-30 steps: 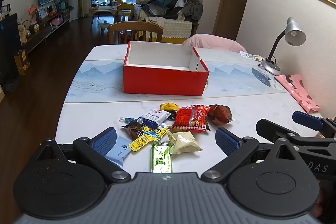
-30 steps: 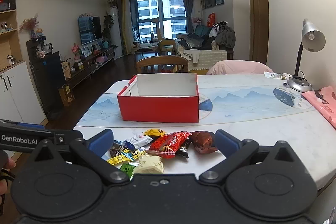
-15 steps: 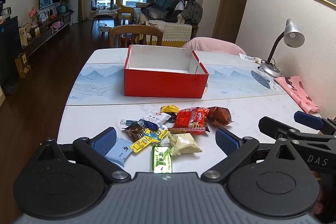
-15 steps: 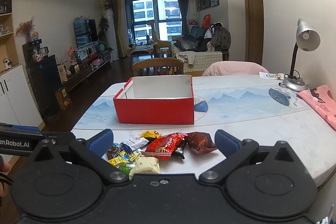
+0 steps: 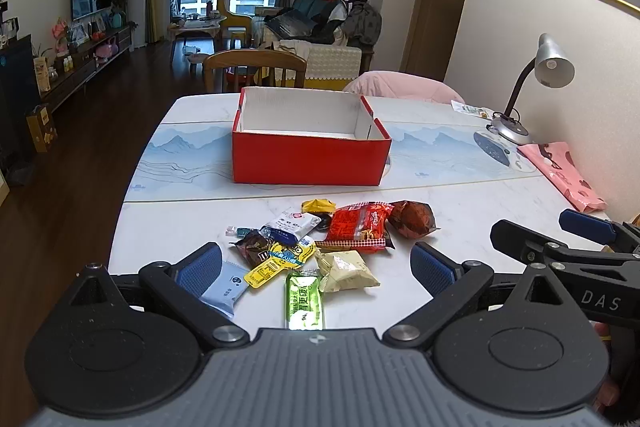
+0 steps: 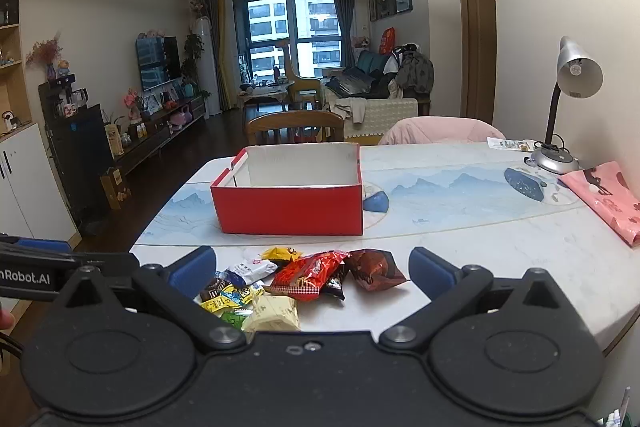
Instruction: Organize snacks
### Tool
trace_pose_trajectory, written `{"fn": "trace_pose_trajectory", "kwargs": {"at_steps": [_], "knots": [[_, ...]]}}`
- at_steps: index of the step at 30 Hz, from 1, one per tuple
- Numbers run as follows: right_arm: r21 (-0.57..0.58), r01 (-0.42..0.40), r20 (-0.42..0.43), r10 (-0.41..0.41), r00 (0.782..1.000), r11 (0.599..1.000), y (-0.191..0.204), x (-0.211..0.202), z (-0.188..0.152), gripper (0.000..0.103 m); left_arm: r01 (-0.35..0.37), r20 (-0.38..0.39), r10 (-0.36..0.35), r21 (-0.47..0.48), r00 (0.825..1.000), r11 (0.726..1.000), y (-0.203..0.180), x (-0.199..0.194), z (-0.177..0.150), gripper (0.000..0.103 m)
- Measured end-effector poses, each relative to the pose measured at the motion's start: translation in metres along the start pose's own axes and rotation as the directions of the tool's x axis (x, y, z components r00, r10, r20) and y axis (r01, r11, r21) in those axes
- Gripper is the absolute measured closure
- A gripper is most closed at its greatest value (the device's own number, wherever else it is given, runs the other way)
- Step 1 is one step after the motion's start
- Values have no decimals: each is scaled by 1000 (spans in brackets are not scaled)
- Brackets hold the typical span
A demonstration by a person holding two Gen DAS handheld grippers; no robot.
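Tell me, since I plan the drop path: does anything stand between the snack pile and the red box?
Nothing visible does. Bare table lies between the snack pile and the red box, whose top is open.

You see one open red cardboard box (image 5: 311, 158), one grey gooseneck desk lamp (image 5: 536, 79), and about ten wrapped snack packets (image 5: 316, 251).

Desk lamp (image 5: 549, 67), pink bag (image 5: 564, 175), chair (image 5: 255, 65)
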State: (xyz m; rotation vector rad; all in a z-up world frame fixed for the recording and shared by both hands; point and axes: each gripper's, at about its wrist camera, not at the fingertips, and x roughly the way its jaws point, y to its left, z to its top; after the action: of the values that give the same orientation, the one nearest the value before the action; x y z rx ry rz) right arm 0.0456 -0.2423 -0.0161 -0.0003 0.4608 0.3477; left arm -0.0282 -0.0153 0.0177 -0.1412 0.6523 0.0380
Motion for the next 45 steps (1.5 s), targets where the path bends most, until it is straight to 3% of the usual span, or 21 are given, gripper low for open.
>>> {"fn": "trace_pose_trajectory", "kwargs": {"at_steps": [35, 45], "knots": [[-28, -35, -20, 34, 999, 999, 2, 1, -4, 0, -1, -28, 1, -9, 1000, 1000, -5, -3, -10, 2], [-45, -70, -81, 66, 995, 997, -2, 28, -4, 1, -26, -74, 21, -72, 997, 997, 17, 16, -7, 2]]}}
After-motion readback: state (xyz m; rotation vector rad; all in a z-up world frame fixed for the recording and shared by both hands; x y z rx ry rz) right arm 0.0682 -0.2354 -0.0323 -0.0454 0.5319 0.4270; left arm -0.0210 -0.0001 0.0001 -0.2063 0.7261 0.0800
